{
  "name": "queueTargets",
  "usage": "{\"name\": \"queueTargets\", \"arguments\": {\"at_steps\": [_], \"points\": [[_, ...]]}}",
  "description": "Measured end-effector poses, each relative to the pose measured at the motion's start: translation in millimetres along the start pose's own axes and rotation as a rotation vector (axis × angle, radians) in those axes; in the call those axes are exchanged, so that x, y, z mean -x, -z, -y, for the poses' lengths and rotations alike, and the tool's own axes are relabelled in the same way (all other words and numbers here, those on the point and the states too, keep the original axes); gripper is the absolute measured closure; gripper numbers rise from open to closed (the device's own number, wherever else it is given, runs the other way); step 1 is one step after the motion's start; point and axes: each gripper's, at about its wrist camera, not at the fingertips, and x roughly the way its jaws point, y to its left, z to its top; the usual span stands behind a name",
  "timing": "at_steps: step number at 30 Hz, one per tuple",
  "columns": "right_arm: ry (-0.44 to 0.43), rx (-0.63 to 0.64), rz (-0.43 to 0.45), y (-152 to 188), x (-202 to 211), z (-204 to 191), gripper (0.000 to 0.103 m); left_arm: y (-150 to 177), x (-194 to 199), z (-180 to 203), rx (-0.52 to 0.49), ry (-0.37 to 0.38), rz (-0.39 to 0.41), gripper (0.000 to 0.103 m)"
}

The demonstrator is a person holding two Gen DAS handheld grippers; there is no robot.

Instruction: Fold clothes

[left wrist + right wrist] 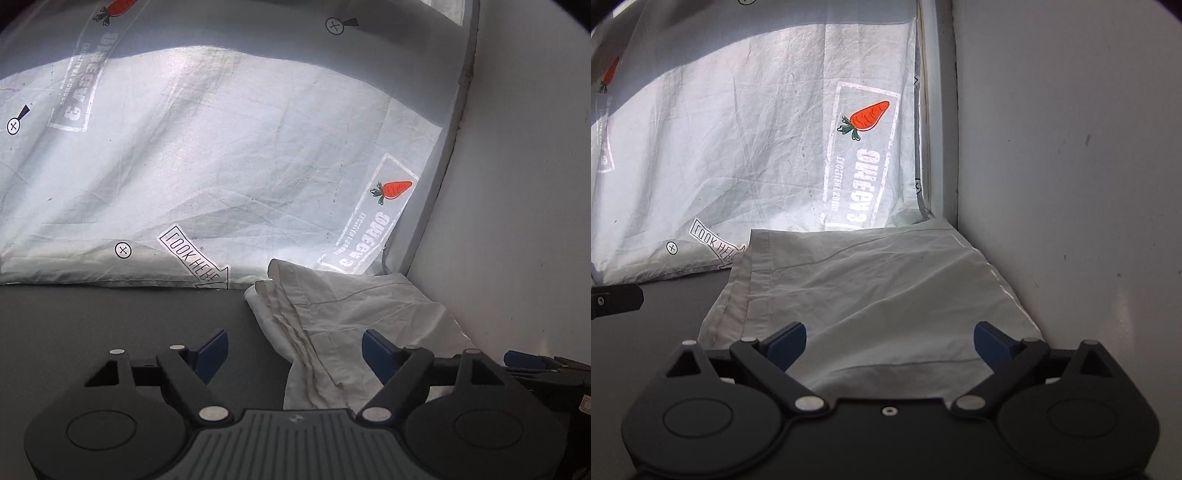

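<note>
A white garment [340,325] lies folded on the dark grey tabletop [110,321], against the wall at right. Its left edge is bunched in layered folds. My left gripper [295,350] hovers open just above that bunched edge, blue pads wide apart, nothing held. In the right wrist view the same garment [871,295] lies flat with a hemmed edge on its left. My right gripper [890,343] stands open over its near part, empty. The right gripper's body [543,365] shows at the left view's right edge; the left gripper's body [613,299] shows at the right view's left edge.
A backlit white curtain [221,155] printed with carrots [868,116] and text hangs behind the table's far edge. A plain white wall [1071,184] stands close on the right. Bare dark tabletop [665,306] stretches left of the garment.
</note>
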Motion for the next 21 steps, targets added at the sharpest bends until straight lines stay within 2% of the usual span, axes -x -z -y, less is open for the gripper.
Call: {"name": "queueTargets", "arguments": {"at_steps": [5, 7, 10, 13, 18, 21], "points": [[-0.021, 0.038, 0.109, 4.1, 78.1, -31.0, 0.001, 0.0, 98.3, 11.3, -0.008, 0.001, 0.184, 0.0], [-0.012, 0.066, 0.153, 4.7, 104.5, -39.5, 0.0, 4.6, 134.3, 15.4, 0.005, 0.004, 0.248, 0.0], [0.021, 0.135, 0.207, 9.6, 143.4, -52.3, 0.001, 10.9, 179.8, 13.5, 0.069, 0.026, 0.259, 0.0], [0.018, 0.209, 0.245, 16.8, 176.6, -68.1, 0.0, 17.4, 224.2, 10.5, 0.126, 0.04, 0.27, 0.0], [-0.021, 0.239, 0.273, 28.3, 223.6, -101.1, 0.0, 30.2, 279.1, -13.2, 0.103, -0.052, 0.303, 0.0], [-0.109, 0.177, 0.227, 32.5, 243.7, -125.1, 0.0, 37.9, 312.1, -27.3, 0.09, -0.107, 0.322, 0.0]]}}
